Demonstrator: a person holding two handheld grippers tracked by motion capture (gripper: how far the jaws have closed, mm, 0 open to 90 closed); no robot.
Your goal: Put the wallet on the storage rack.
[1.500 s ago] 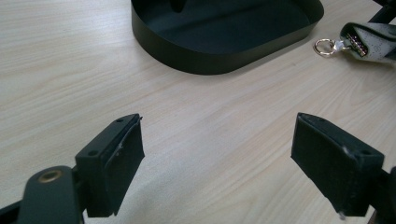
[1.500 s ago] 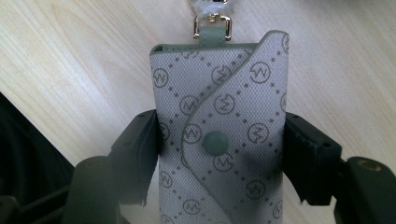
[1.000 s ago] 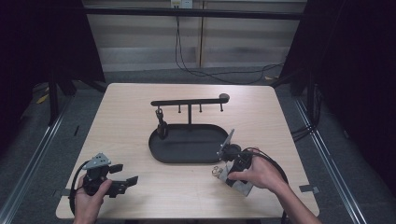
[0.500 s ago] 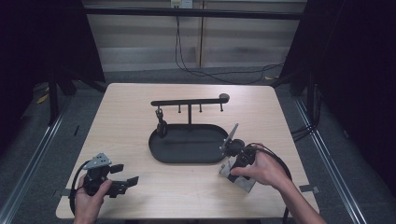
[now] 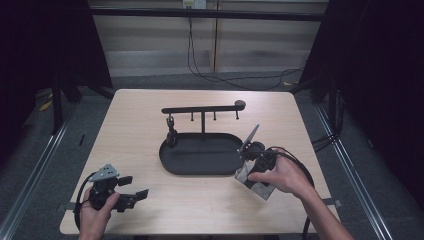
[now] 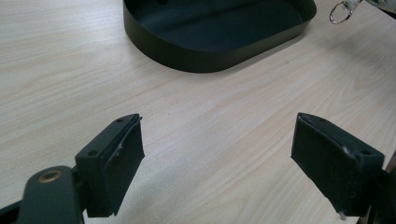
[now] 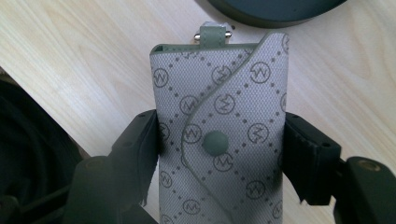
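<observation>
On pale wood table (image 5: pixel 150 125): right tool (image 7: pixel 219 149) pinching pouch (image 7: pixel 219 121) sideways, long axis toward tray (image 5: pixel 200 155) just beyond; left tool (image 6: pixel 215 154) spread, empty, farther off.

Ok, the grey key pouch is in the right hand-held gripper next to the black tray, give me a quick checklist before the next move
1. Grip on the key pouch: right hand-held gripper has a jaw on each side edge. Ok.
2. Pouch flap snapped shut: ok.
3. Metal ring at the pouch's top end hangs free beside the tray: ok.
4. Black tray floor bare where it shows: ok.
5. Rack bar hooks: one small item hangs at the left end; whether the other hooks are free, cannot tell.
6. Left hand-held gripper open, holding nothing, away from the tray: ok.
</observation>
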